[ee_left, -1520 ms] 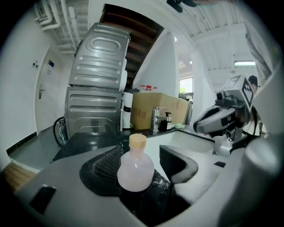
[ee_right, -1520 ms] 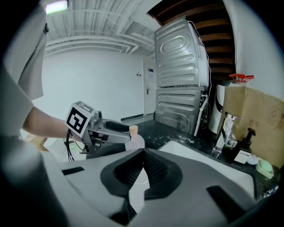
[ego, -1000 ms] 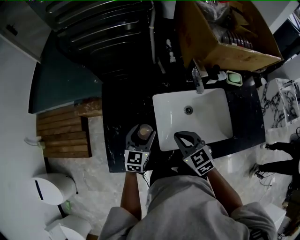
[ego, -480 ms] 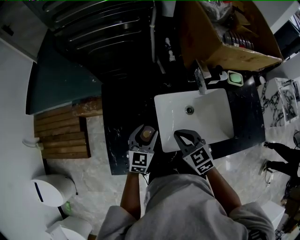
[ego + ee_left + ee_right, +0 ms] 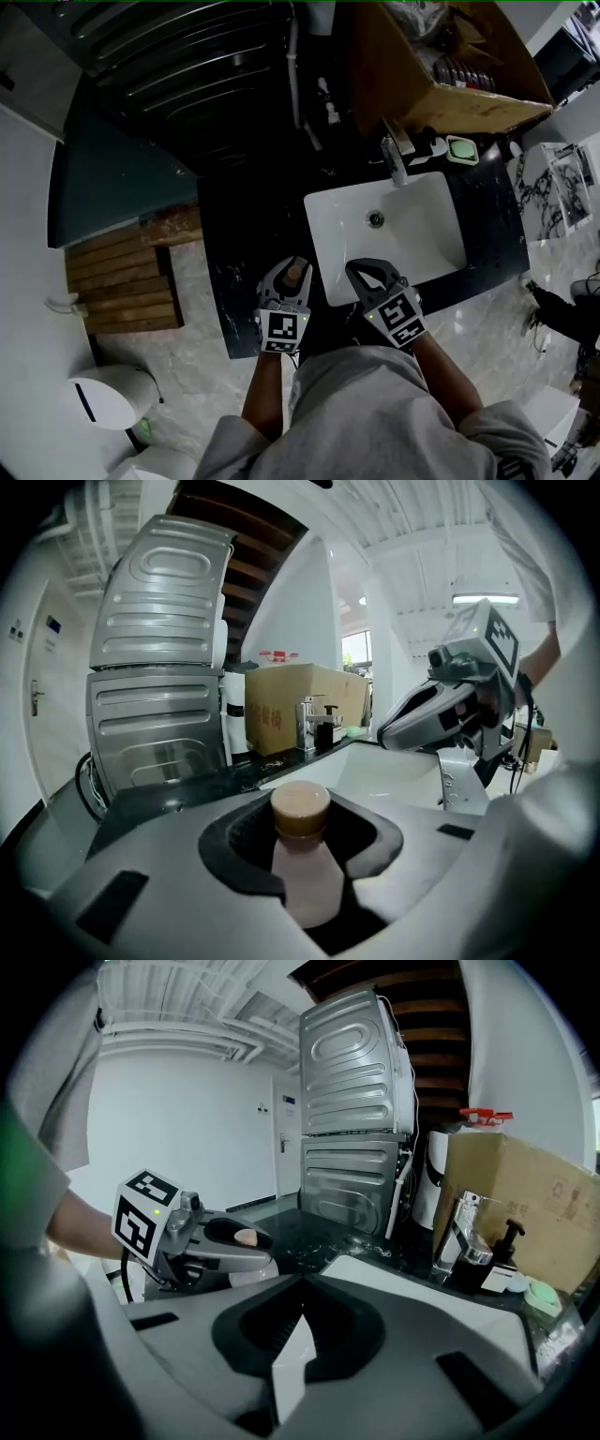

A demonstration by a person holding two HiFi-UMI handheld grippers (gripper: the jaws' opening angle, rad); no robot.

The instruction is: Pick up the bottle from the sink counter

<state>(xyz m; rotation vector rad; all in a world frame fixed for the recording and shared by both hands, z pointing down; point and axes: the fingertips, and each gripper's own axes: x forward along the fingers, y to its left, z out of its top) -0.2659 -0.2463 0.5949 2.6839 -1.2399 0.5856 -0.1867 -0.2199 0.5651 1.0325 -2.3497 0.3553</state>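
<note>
One bottle [image 5: 304, 855], one sink [image 5: 422, 234]

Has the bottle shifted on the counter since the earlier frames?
No: the bottle stands beside the sink's front left corner as before; the left tongs have just closed on it.

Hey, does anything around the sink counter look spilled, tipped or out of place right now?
Nothing stands out. The pale pink bottle with a tan cap stands upright on the black counter, between the jaws of the left hand-held gripper, which have just been closing on it. No spill shows.
</note>
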